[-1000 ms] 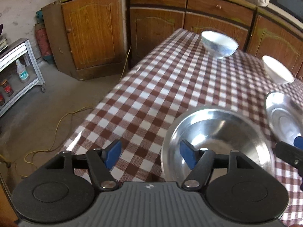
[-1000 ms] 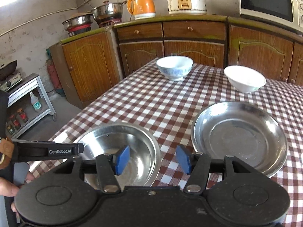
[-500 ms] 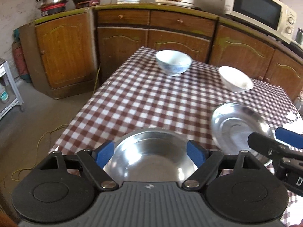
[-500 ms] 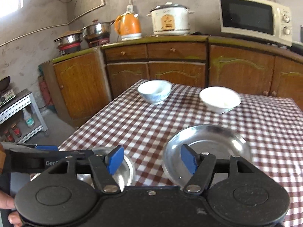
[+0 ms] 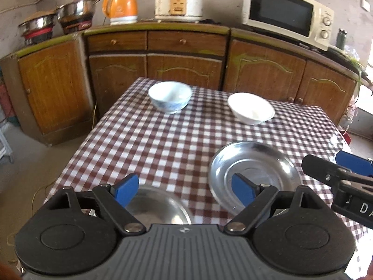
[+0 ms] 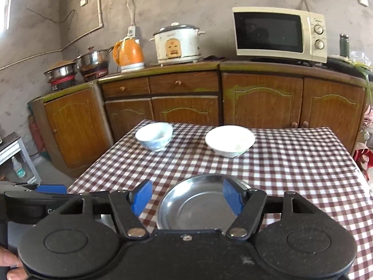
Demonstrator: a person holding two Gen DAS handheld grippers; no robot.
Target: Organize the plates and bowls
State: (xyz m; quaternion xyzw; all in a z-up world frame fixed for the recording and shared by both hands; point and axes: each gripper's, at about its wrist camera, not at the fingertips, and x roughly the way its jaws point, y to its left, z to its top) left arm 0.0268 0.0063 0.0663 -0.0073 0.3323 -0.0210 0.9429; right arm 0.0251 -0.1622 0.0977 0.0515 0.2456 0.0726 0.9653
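On the desk (image 5: 163, 140) covered in checked cloth, the blue-patterned white ceramic bowl (image 5: 170, 99) stands at the far left, the plain white ceramic bowl (image 5: 251, 108) to its right. Nearer, the round steel plate (image 5: 254, 166) lies on the right and the second steel plate (image 5: 160, 210) on the left, well apart from both bowls. Behind the desk runs a wooden cabinet (image 6: 261, 100) carrying a cream microwave (image 6: 279, 33).

Two steel plates (image 5: 254, 163) (image 5: 158, 207) side by side near worktop front edge; blue-patterned bowl (image 5: 170, 99), white bowl (image 5: 251, 108) upright at far end.
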